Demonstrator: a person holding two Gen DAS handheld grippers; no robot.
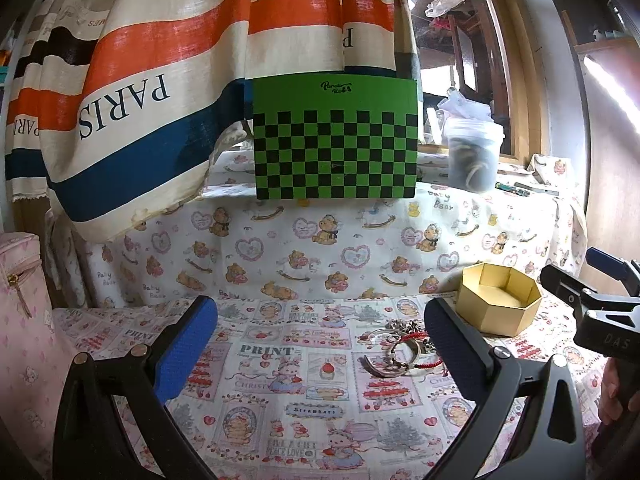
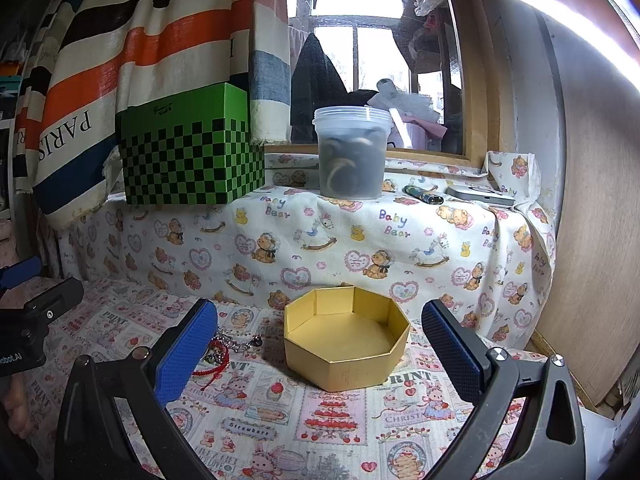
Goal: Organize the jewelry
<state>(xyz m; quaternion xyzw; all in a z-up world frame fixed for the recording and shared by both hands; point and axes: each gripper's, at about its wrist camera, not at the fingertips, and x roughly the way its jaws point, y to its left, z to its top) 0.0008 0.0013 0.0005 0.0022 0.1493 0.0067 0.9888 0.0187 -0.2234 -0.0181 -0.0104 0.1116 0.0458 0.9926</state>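
A small pile of jewelry point(image 1: 402, 350), with silver rings, a chain and a red cord bracelet, lies on the patterned cloth. It lies just inside my right-hand finger in the left wrist view. An empty gold octagonal box point(image 1: 498, 304) stands right of the pile. My left gripper point(image 1: 320, 356) is open and empty above the cloth. My right gripper point(image 2: 320, 356) is open and empty, with the gold box point(image 2: 346, 350) between its fingers. The jewelry point(image 2: 224, 350) shows beside its left finger, partly hidden. The right gripper also shows at the right edge of the left wrist view point(image 1: 588, 292).
A green checkered box point(image 1: 336, 138) and a lidded plastic tub point(image 1: 472, 154) stand on the raised ledge behind. A striped curtain point(image 1: 132, 92) hangs at back left. A pink bag point(image 1: 20, 320) is at far left. A lighter point(image 2: 422, 195) and a flat device point(image 2: 480, 196) lie on the ledge.
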